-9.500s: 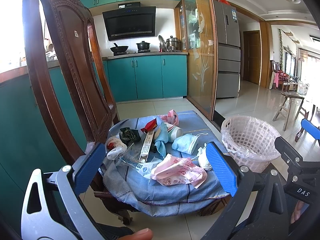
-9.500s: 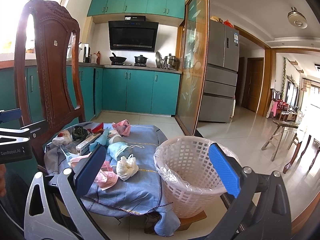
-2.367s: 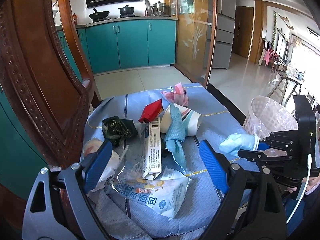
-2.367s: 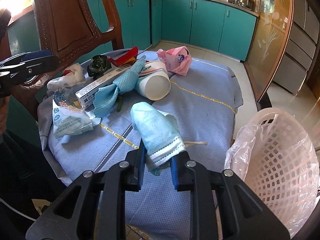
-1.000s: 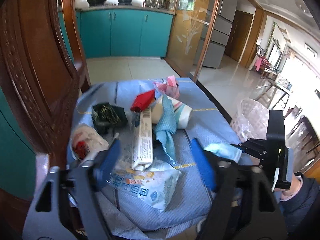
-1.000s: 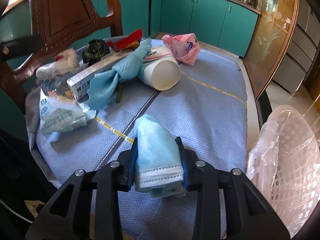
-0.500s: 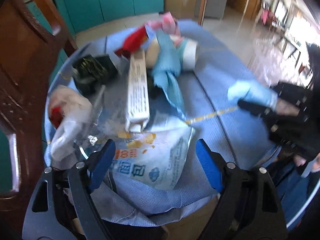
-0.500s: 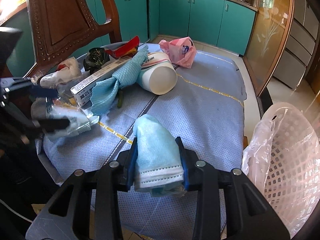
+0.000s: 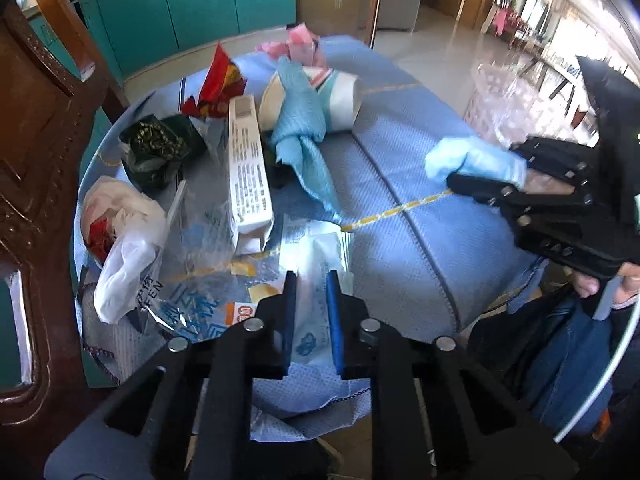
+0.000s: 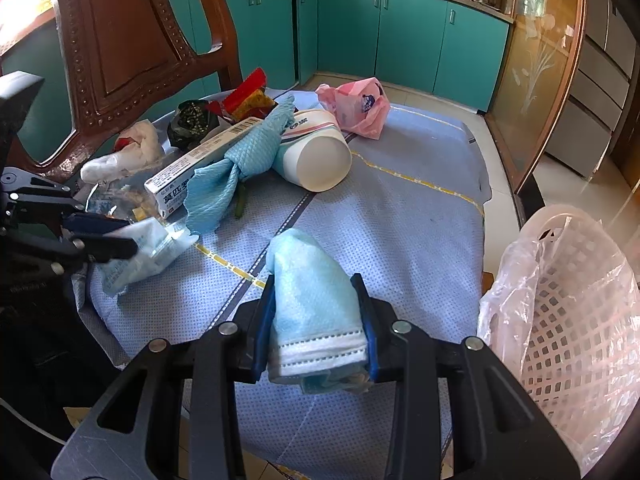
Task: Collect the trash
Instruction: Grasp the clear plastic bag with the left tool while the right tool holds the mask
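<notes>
My left gripper (image 9: 311,280) is shut on a clear plastic bread bag (image 9: 316,256) at the near edge of the blue cloth (image 9: 408,168); the bag also shows in the right wrist view (image 10: 148,248). My right gripper (image 10: 318,304) is shut on a light blue face mask (image 10: 312,300), held above the cloth; the mask also shows in the left wrist view (image 9: 472,160). A white lattice trash basket (image 10: 572,320) lined with clear plastic stands to the right of it.
On the cloth lie a white paper cup (image 10: 316,152), a blue rag (image 10: 236,164), a long white box (image 9: 246,168), a pink bag (image 10: 360,108), a red wrapper (image 9: 216,84), a dark wrapper (image 9: 156,148) and a white wad (image 9: 120,236). A carved wooden chair back (image 10: 132,40) rises at the left.
My left gripper has gone from wide open to shut on the bread bag. My right gripper still holds the mask, almost unmoved.
</notes>
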The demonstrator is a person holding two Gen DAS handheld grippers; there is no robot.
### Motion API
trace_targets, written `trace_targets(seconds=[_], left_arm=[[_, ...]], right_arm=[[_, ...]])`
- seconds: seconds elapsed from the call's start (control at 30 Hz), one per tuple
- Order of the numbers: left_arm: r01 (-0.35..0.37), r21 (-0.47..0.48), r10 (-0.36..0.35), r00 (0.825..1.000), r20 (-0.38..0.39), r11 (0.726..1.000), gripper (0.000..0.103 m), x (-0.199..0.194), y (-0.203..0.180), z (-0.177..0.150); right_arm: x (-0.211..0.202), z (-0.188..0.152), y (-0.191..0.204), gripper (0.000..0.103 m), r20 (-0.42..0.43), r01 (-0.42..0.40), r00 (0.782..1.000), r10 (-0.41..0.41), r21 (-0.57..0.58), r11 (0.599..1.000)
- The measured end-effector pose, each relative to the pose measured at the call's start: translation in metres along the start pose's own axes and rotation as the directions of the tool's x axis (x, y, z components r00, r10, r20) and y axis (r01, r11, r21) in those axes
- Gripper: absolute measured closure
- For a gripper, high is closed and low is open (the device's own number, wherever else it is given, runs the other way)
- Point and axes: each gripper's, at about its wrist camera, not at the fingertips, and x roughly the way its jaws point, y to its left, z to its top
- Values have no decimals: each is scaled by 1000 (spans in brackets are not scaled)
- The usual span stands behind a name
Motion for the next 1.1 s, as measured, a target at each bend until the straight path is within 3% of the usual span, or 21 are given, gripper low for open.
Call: trace_targets(seconds=[0.37,0.57,0.67,0.83,0.93,1.1], left_arm=[[124,-22,-120,985,122,992,94,-29,6,9],[225,-64,-206,953,223,972,99,-44,11,14],[313,-101,-271,915,301,944,99,-57,22,14],[427,-74,-359,831,426,901,99,-81,25,12],[452,-77,-360,792,492,889,99,-91,29,11],[509,-76,-359,698,620,857,99,-114,40,5]], right_arm=[[1,1,3,67,2,-4,1000,4,-8,1000],[-2,2,1,67,17,-4,1000,4,3,1000],[-2,2,2,67,16,-7,1000,7,4,1000],[-3,2,5,67,22,-11,1000,11,-3,1000],[-5,2,5,67,28,-12,1000,12,-1,1000],[-7,3,4,67,32,-13,999,13,1,1000]])
